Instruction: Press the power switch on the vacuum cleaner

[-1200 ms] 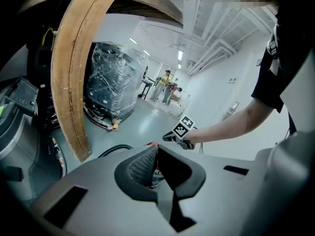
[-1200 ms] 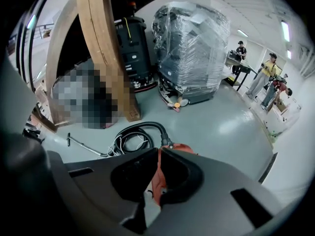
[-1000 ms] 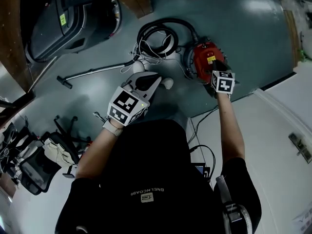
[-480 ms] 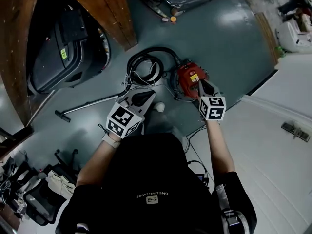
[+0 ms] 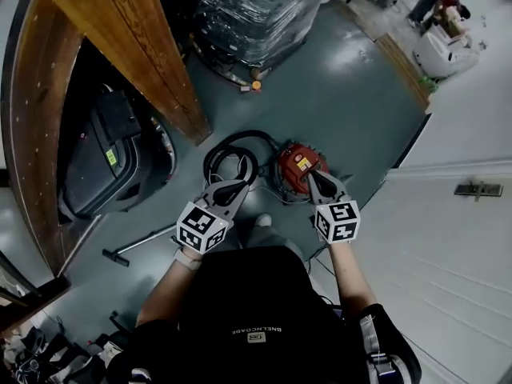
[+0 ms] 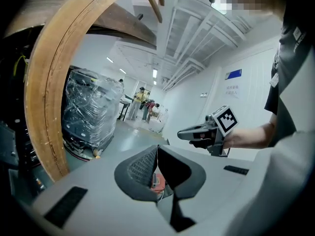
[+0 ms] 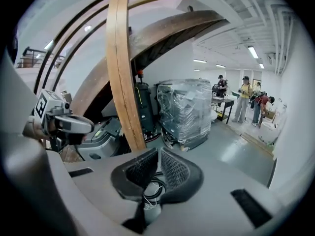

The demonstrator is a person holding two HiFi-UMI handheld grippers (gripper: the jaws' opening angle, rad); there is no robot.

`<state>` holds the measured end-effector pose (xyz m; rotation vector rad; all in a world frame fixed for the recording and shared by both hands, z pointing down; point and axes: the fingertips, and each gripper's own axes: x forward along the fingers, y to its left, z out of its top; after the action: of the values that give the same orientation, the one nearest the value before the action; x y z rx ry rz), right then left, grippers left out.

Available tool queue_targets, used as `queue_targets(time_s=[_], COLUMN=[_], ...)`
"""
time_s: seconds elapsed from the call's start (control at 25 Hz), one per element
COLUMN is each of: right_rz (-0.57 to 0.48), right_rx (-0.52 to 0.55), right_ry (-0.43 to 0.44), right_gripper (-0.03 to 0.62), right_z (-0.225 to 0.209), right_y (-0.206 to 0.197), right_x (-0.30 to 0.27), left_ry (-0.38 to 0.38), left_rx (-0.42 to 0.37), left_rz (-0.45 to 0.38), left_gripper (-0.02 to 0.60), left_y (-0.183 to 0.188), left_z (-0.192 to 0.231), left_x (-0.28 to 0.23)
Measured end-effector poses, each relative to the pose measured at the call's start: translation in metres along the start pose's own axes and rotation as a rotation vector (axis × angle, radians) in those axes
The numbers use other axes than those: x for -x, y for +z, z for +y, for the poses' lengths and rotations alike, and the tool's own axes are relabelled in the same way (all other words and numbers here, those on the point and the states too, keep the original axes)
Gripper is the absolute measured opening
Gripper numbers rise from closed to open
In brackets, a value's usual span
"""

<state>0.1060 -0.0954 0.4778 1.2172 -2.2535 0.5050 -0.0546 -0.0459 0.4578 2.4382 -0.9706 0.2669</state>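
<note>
The red vacuum cleaner lies on the grey floor, its black hose coiled to its left. My right gripper is held well above the floor, over the vacuum's right edge, shut and holding nothing. Over the hose coil hangs my left gripper, also shut and bare. In the left gripper view the shut jaws meet at the left gripper, with a bit of the red vacuum in the gap below and the right gripper beyond. The right gripper looks over cords.
A slanting wooden beam rises at the left, with a black floor machine beside it. A plastic-wrapped pallet stands behind. The vacuum's wand lies on the floor at the left. A white wall runs along the right. People stand far off.
The view has pulled up and away from the floor. Both grippers have risen and come level; the right one, earlier down at the vacuum's top, is now high above it.
</note>
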Motion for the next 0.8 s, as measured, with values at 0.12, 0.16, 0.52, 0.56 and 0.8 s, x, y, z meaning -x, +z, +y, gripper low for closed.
queue_targets(time_s=[0.12, 0.16, 0.52, 0.56, 0.8], right_rz=[-0.057, -0.085, -0.278, -0.289, -0.327], right_rx=[-0.004, -0.011, -0.1, -0.11, -0.138], right_ry=[-0.017, -0.02, -0.085, -0.092, -0.122], right_gripper=[0.035, 0.035, 0.035, 0.035, 0.035], right_z=[0.01, 0.013, 0.016, 0.015, 0.008], right_y=[0.016, 0.022, 0.056, 0.057, 0.054], right_x=[0.027, 0.036, 0.111, 0.116, 0.144], left_ry=[-0.036, -0.052, -0.144, -0.153, -0.19], left_rx=[-0.02, -0.033, -0.114, -0.121, -0.12], left_rz=[-0.011, -0.015, -0.063, -0.068, -0.095], left_gripper=[0.015, 0.015, 0.015, 0.015, 0.015], left_y=[0.015, 0.021, 0.069, 0.074, 0.092], left_z=[-0.012, -0.017, -0.06, -0.064, -0.079], left_x=[0.0, 0.0, -0.006, -0.008, -0.015])
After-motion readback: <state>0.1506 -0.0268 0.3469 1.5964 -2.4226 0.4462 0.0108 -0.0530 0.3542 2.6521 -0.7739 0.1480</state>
